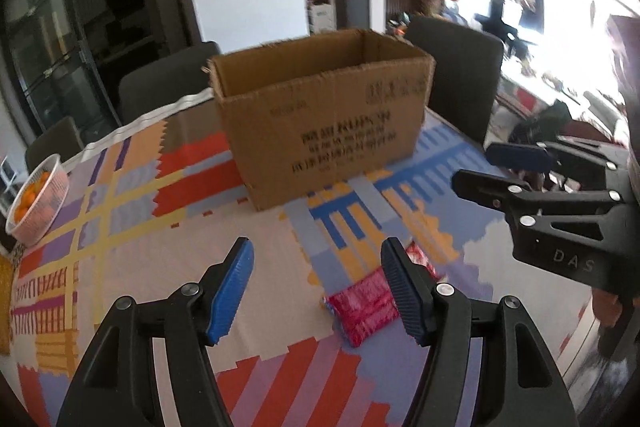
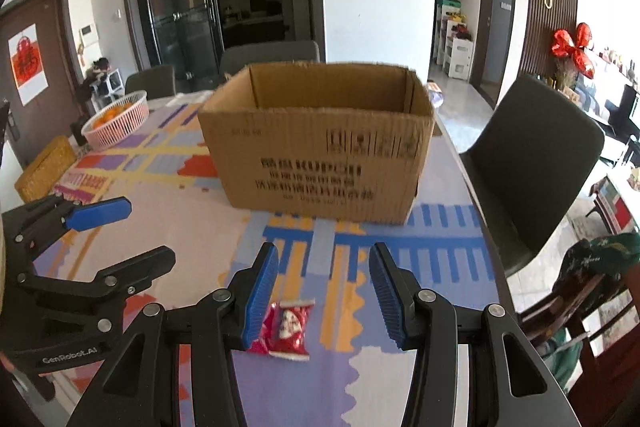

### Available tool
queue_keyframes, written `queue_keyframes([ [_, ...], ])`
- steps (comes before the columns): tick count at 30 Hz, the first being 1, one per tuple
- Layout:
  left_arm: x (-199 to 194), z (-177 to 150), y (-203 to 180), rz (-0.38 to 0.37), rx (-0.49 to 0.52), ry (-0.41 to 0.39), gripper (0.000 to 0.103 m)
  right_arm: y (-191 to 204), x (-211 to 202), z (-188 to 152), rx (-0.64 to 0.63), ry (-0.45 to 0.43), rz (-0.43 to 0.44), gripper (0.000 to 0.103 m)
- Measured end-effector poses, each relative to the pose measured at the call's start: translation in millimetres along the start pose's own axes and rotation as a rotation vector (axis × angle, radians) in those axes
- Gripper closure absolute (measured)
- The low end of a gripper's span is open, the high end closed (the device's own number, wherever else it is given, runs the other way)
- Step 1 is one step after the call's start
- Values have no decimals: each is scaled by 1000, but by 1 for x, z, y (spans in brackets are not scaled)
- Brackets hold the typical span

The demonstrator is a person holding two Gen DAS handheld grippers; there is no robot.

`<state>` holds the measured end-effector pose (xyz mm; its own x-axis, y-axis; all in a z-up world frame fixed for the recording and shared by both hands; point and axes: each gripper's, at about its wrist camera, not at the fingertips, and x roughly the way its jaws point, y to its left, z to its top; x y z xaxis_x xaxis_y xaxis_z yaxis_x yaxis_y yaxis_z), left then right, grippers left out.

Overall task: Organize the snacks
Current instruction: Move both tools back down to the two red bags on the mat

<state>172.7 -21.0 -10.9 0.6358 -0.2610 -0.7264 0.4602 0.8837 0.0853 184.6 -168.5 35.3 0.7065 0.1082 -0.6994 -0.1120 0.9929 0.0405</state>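
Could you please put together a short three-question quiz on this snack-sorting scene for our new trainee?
1. True or false: the left gripper is shut on a snack packet.
2. Multiple choice: the red snack packets lie A) inside the cardboard box, B) on the tablecloth in front of the box, C) in the pink basket.
3. Fill in: the pink basket holds ____ fruit.

Key
1. False: both it and the right gripper are open and hold nothing.
2. B: they lie near the gripper tips, apart from the box.
3. Orange.
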Motion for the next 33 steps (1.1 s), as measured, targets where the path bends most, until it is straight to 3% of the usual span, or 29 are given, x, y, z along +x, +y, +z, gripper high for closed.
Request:
queue_keyframes([
  [20,52,-46,-21,-109,204,136,33,20,59,-48,-18,201,76,55],
  [33,83,-46,-31,-131,204,175,29,16,89,-54,23,275,84,56],
])
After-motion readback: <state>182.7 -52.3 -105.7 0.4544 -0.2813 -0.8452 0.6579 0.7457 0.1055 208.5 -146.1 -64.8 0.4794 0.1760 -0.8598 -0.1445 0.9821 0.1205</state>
